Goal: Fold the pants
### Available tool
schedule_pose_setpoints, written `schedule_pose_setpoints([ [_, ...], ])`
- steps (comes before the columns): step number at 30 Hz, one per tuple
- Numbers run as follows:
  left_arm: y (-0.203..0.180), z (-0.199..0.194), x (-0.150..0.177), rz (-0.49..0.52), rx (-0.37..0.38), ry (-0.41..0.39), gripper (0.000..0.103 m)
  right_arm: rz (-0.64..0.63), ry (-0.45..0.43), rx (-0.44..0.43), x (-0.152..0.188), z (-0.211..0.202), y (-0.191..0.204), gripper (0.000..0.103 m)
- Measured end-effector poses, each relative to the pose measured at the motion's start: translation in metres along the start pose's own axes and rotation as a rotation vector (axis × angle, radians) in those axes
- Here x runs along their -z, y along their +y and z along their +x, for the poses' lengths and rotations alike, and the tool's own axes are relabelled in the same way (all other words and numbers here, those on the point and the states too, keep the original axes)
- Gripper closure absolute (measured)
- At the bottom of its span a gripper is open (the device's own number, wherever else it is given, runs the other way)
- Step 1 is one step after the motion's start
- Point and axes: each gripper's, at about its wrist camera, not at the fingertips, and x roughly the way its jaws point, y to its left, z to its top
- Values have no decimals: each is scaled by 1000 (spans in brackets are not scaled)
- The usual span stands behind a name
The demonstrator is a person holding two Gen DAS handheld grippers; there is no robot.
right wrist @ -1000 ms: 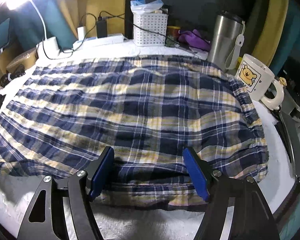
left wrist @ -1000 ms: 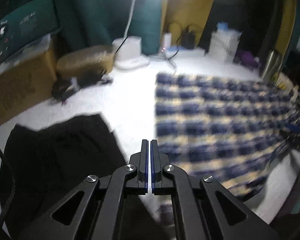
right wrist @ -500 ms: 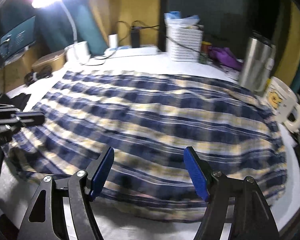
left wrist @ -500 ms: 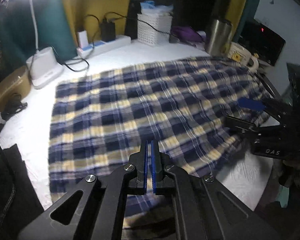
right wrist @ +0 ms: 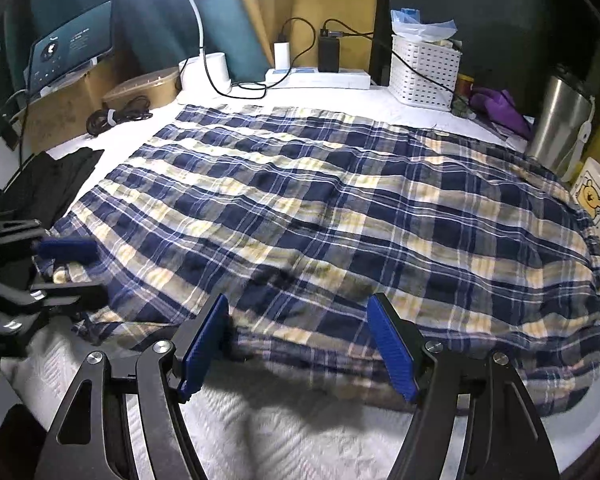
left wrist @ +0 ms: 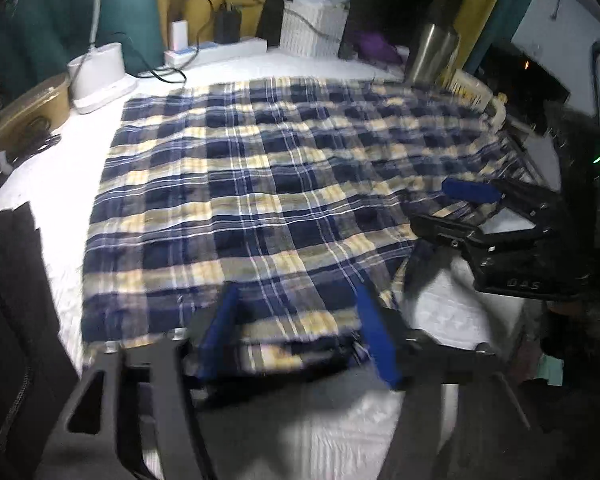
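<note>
Blue, yellow and white plaid pants [left wrist: 260, 184] lie spread flat on a white quilted surface [left wrist: 332, 432]; they also fill the right wrist view [right wrist: 340, 216]. My left gripper [left wrist: 296, 320] is open, its blue pads straddling the pants' near edge at the left end. My right gripper [right wrist: 300, 340] is open at the near edge further right. Each gripper shows in the other's view: the right one [left wrist: 444, 208] and the left one [right wrist: 64, 268], both open at the cloth's edge.
A black garment [left wrist: 8, 300] lies left of the pants. At the back stand a lamp base [right wrist: 208, 70], a power strip [right wrist: 320, 78], a white basket [right wrist: 424, 72], a steel tumbler [right wrist: 560, 128] and a bear mug [right wrist: 592, 196]. A cardboard box [right wrist: 60, 108] stands at left.
My left gripper has swung from the black garment over to the pants' near edge and opened. My right gripper stays open at the near edge.
</note>
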Motion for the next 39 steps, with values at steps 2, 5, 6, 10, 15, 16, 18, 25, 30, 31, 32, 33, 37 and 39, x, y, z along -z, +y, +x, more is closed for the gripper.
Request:
schedule_pose_setpoints([
  [2, -2, -7, 4, 22, 6, -6, 41, 0, -8, 6, 2, -6, 1, 29],
  [5, -8, -13, 9, 75, -3, -17, 41, 0, -13, 16, 5, -13, 0, 29],
  [6, -11, -13, 11, 93, -1, -19, 41, 1, -15, 18, 6, -15, -1, 29],
  [10, -17, -9, 13, 171, -44, -22, 41, 6, -18, 29, 10, -21, -3, 29],
  [15, -7, -16, 14, 185, -54, -32, 41, -7, -37, 15, 11, -31, 4, 29],
  [16, -4, -18, 15, 183, -58, -32, 41, -14, -39, 9, 11, -31, 7, 29],
  [18, 2, -20, 18, 174, -68, -30, 41, -27, -39, -1, 11, -31, 14, 29],
  [25, 31, -23, 34, 112, -130, -31, 41, -88, -27, -54, 9, -25, 48, 29],
  [30, 43, -18, 38, 72, -129, -43, 52, -153, -34, -116, 5, -24, 81, 30],
  [31, 44, -18, 38, 63, -126, -50, 57, -172, -34, -128, 5, -24, 88, 30],
  [32, 45, -18, 37, 57, -122, -58, 66, -191, -35, -137, 5, -23, 95, 35],
  [33, 46, -19, 37, 53, -120, -63, 72, -211, -36, -144, 5, -22, 103, 39],
  [37, 46, -22, 37, 52, -110, -80, 95, -245, -17, -141, 5, -10, 119, 58],
  [39, 45, -24, 39, 57, -108, -85, 98, -268, -13, -130, 7, -7, 125, 69],
])
